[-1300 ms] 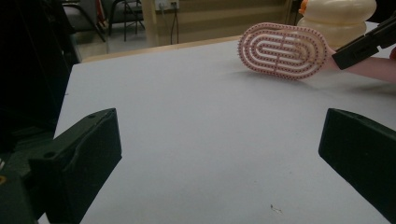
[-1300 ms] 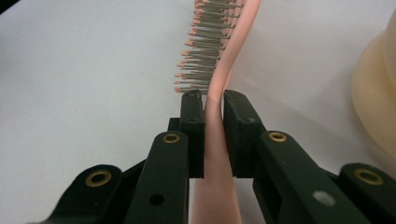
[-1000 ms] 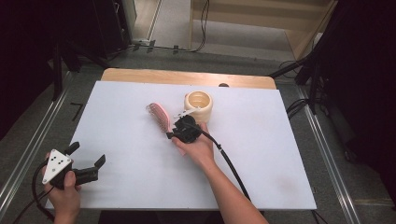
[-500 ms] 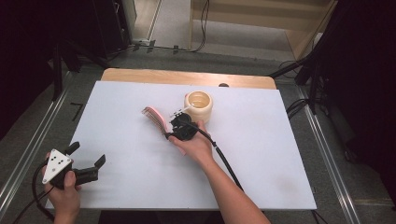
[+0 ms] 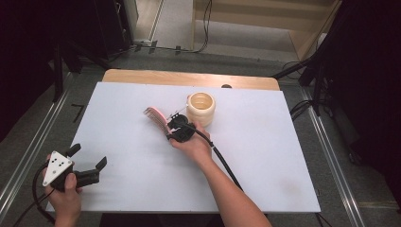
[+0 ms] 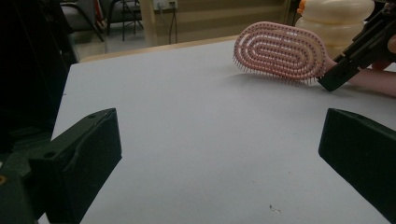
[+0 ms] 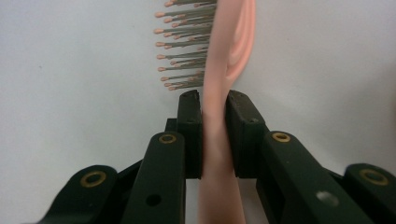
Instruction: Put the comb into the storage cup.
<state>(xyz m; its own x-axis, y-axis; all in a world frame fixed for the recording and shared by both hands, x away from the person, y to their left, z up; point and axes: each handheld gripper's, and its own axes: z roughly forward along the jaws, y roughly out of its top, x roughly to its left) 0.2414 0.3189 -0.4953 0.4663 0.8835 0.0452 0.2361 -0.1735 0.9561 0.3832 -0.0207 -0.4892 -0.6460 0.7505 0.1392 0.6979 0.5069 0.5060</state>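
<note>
A pink hairbrush (image 5: 155, 116) is near the middle of the white table, turned on edge with its bristles toward the left. My right gripper (image 5: 176, 128) is shut on its handle. Its jaws have just been closing, and the pads (image 7: 191, 126) now press both sides of the handle (image 7: 217, 154). From the left gripper view the brush head (image 6: 280, 51) hangs slightly above the table, bristles facing the camera. My left gripper (image 5: 90, 156) rests open near the front left corner, nothing between its jaws (image 6: 219, 154).
A cream ribbed cup (image 5: 201, 108) stands just behind and to the right of the right hand, close to the brush. The white sheet (image 5: 274, 156) covers a wooden table. Metal rails run along both sides, and a cable trails from the right gripper.
The right gripper has shifted a little to the left with the brush, and the brush head has tipped up onto its edge. The left gripper has stayed still.
</note>
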